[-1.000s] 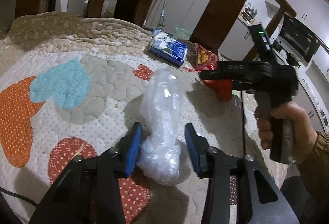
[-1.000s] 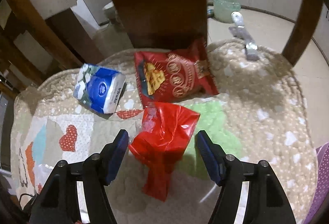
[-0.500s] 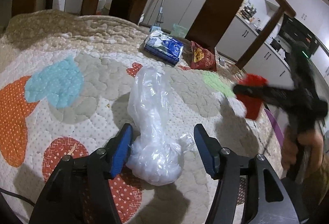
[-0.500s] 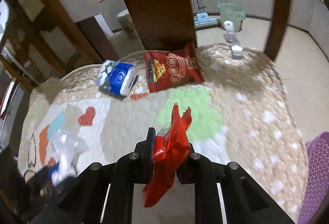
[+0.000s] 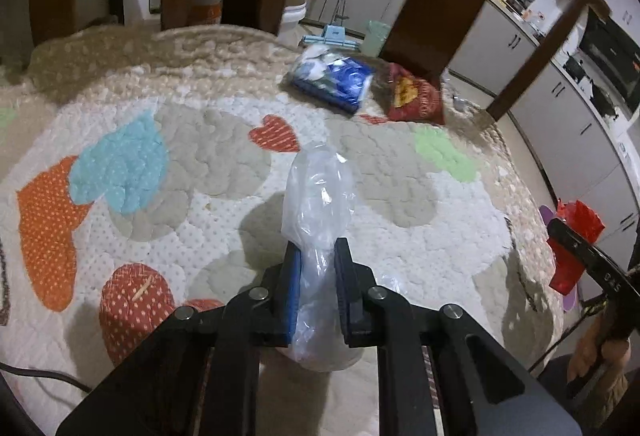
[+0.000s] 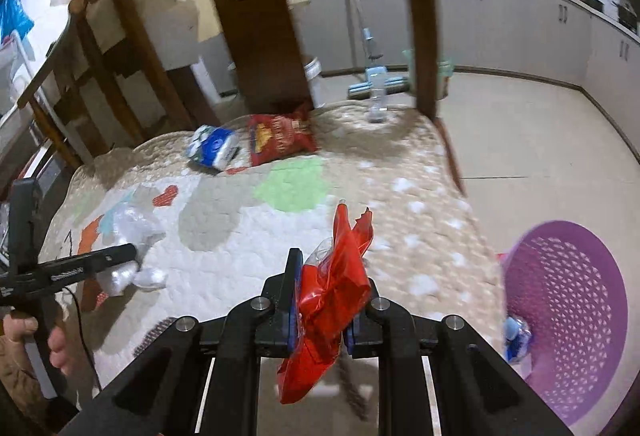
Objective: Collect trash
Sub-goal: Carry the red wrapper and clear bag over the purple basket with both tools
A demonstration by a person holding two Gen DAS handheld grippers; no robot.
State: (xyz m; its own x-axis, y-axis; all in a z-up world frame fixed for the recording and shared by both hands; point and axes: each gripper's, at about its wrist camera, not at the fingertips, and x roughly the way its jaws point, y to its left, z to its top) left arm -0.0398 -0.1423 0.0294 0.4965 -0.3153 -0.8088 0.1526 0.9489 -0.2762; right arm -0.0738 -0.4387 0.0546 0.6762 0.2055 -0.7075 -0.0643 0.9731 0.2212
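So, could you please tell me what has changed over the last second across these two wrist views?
Both grippers closed: the left gripper on the clear plastic bag, the right gripper on the red plastic bag, which it lifted off the quilt and carried toward the purple basket. The tissue pack and red snack bag stayed put.

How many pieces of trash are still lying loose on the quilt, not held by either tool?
2: the blue tissue pack and the red snack bag, side by side at the quilt's far edge by the chair back. The chair may hide more.
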